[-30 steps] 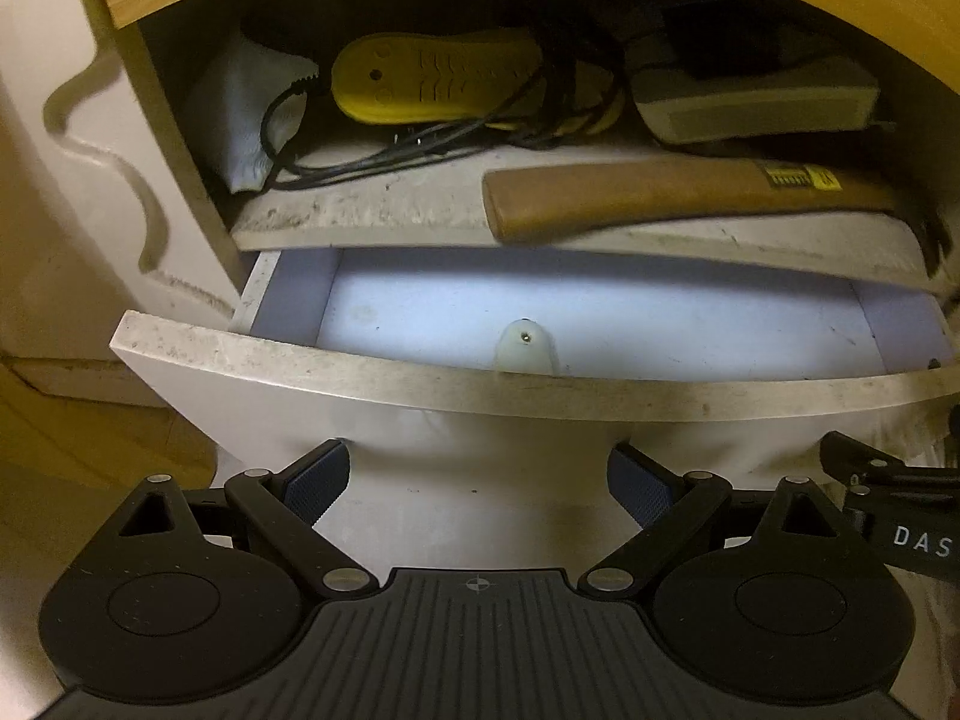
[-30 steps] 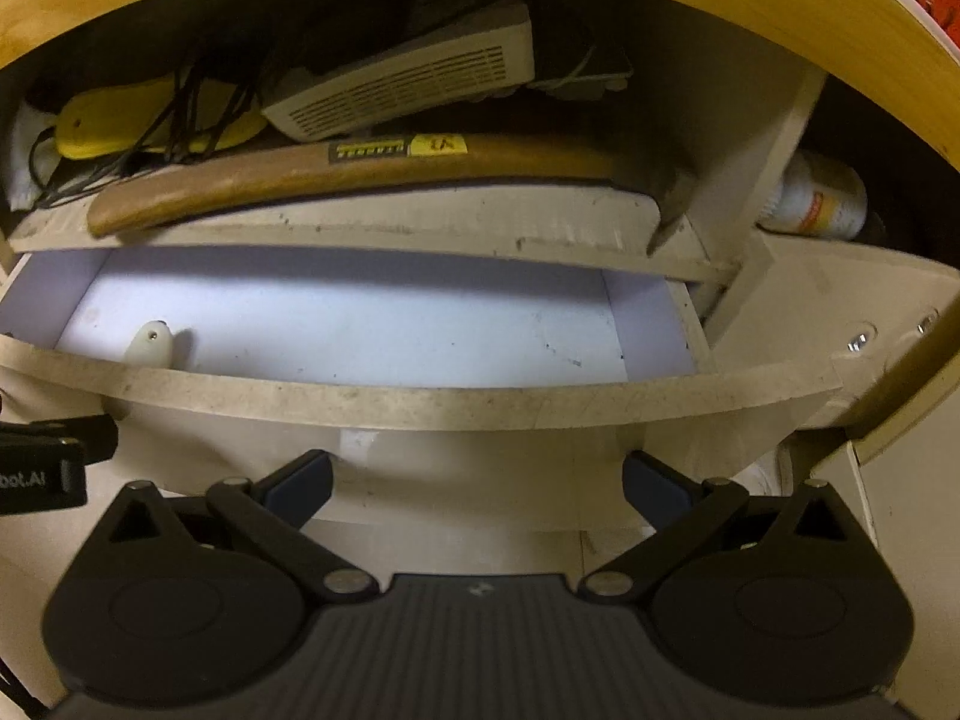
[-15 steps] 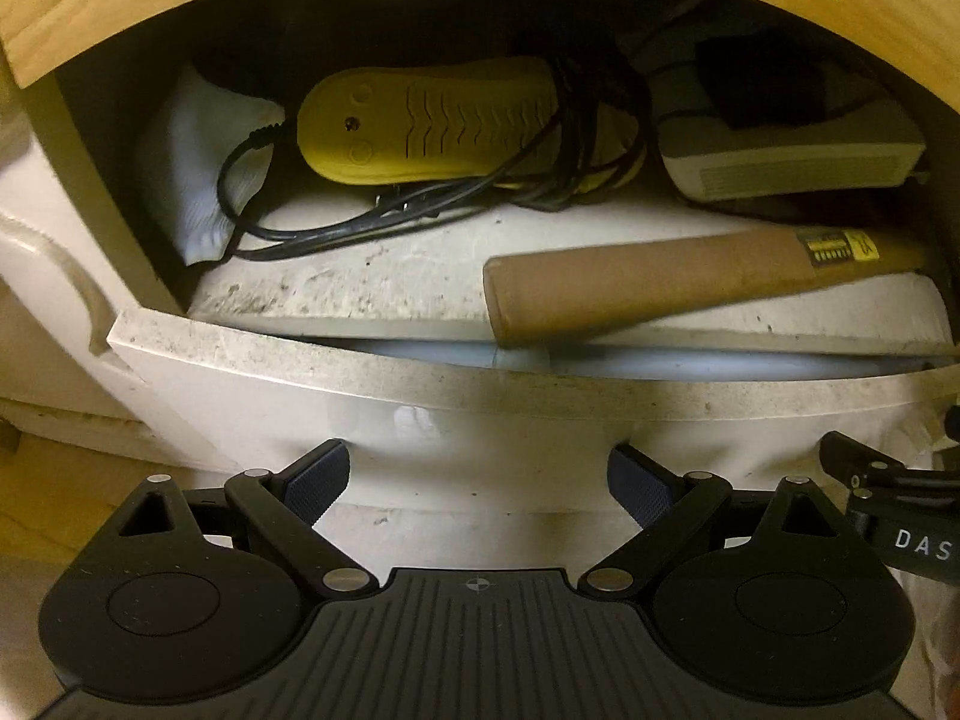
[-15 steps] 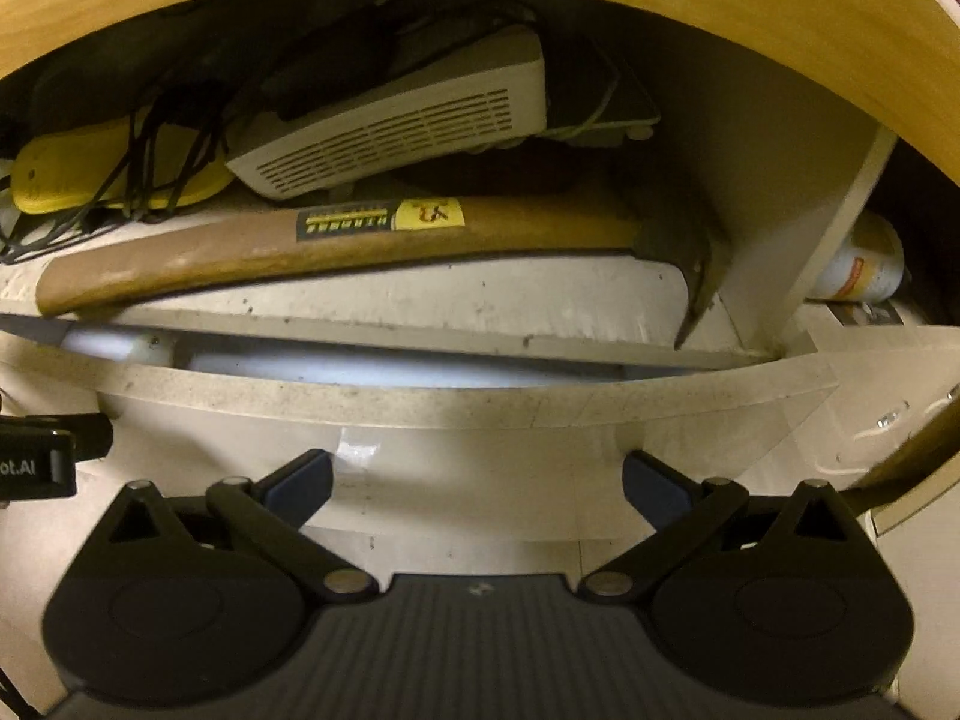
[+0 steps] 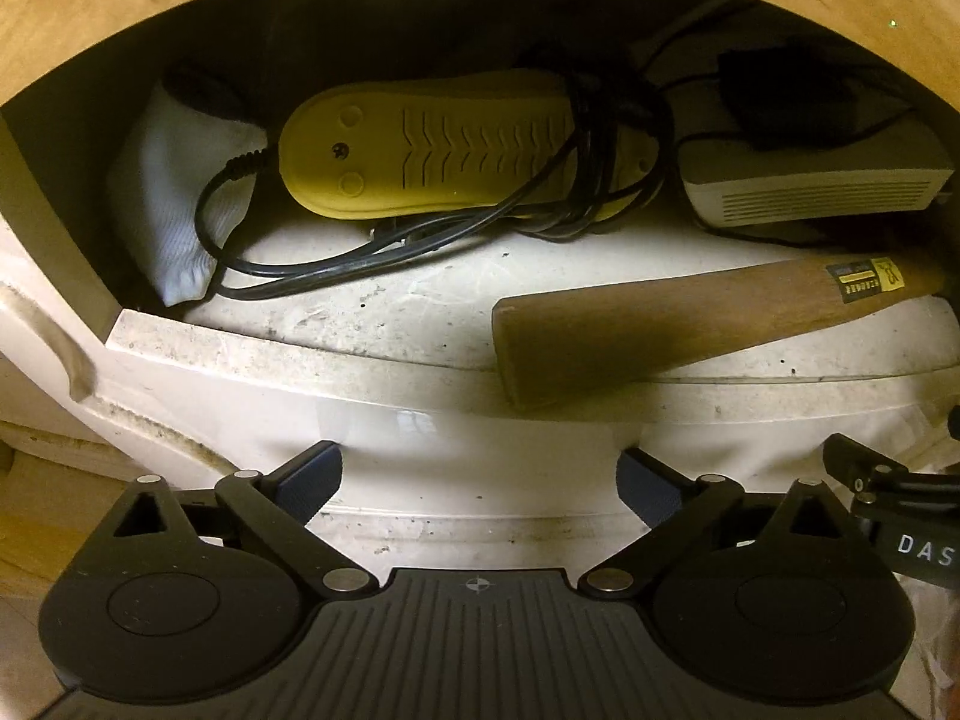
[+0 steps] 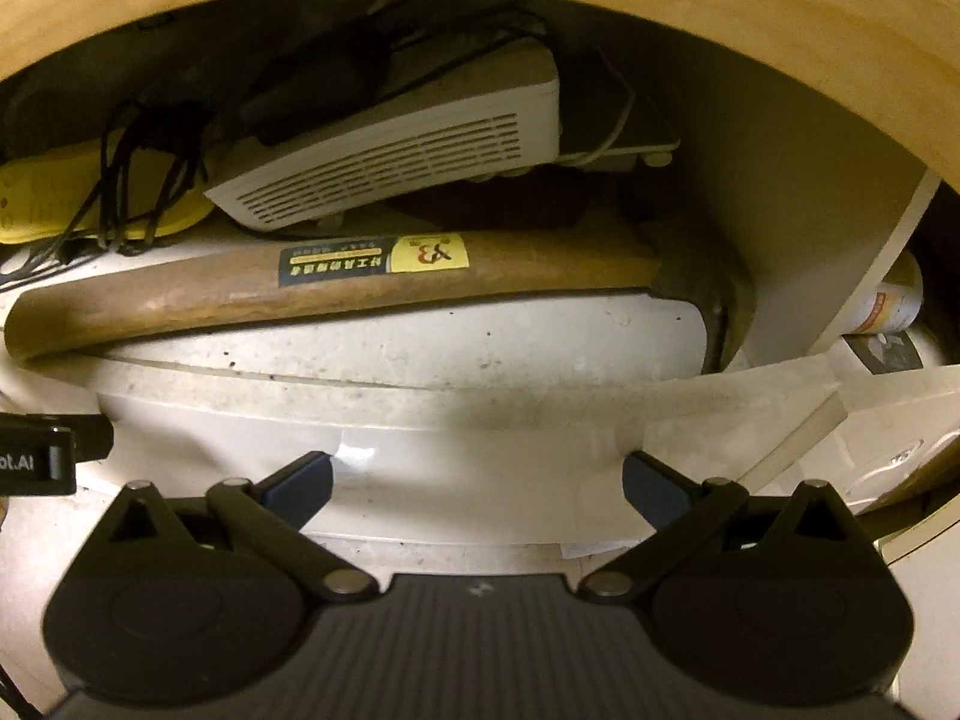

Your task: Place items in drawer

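The white drawer (image 5: 480,450) is pushed in under the shelf; its front also fills the lower middle of the right wrist view (image 6: 480,444). Its inside is hidden. My left gripper (image 5: 480,474) is open and empty, with both fingertips against the drawer front. My right gripper (image 6: 477,477) is open and empty, also against the drawer front, to the right of the left one. A hammer with a wooden handle (image 5: 660,330) lies on the shelf just above the drawer, and its head shows in the right wrist view (image 6: 714,312).
On the shelf lie a yellow shoe-shaped device (image 5: 432,150) wrapped in black cable, a white cloth bag (image 5: 174,204) and a white vented box (image 6: 396,162). A wooden top (image 6: 780,30) overhangs. A can (image 6: 894,306) stands in the right compartment.
The drawer was open, showing a small white item inside; it has slid shut. Both grippers moved forward with it and stayed open.
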Demonstrator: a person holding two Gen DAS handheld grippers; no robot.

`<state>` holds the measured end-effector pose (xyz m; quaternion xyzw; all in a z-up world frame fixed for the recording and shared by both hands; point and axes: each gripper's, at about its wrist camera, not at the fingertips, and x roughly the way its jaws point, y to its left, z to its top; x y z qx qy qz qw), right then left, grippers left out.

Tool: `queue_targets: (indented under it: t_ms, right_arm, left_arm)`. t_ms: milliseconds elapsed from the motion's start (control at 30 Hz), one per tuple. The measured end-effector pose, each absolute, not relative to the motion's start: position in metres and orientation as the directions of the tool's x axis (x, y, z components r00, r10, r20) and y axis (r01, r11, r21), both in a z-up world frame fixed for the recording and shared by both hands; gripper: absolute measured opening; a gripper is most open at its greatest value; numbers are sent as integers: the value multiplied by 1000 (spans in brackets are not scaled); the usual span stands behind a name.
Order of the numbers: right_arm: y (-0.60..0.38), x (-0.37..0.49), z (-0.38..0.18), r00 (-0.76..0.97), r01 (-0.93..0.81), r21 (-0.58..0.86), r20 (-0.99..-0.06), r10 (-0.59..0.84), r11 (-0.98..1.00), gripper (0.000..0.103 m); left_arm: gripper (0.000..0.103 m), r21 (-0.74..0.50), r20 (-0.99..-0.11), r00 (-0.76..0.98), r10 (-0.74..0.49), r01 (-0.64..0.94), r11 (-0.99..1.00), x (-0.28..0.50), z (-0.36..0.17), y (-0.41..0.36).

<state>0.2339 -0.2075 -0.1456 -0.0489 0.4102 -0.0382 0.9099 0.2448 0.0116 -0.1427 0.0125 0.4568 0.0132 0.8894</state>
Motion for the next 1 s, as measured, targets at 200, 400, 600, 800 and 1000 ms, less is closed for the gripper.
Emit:
queue_targets:
  t_ms: [200, 400, 600, 800, 1000]
  right_arm:
    - [-207, 234, -143, 657, 32, -120, -746, -111, 992, 103]
    - [-207, 229, -137, 656, 42, -109, -746, -110, 993, 103]
    - [-209, 213, -125, 657, 43, -110, -745, -111, 993, 103]
    - [-211, 186, -106, 660, 35, -126, -742, -117, 991, 103]
    - [-214, 159, -87, 663, 27, -141, -739, -123, 990, 103]
  left_arm:
    - [101, 30, -812, 583, 34, -16, 999, 243, -141, 10]
    - [101, 42, -813, 580, 47, -22, 999, 233, -136, 8]
    - [101, 49, -819, 571, 60, -34, 998, 213, -126, 3]
    - [101, 24, -821, 570, 44, -43, 999, 186, -105, 1]
    - [101, 77, -794, 602, 86, -41, 996, 150, -83, -7]
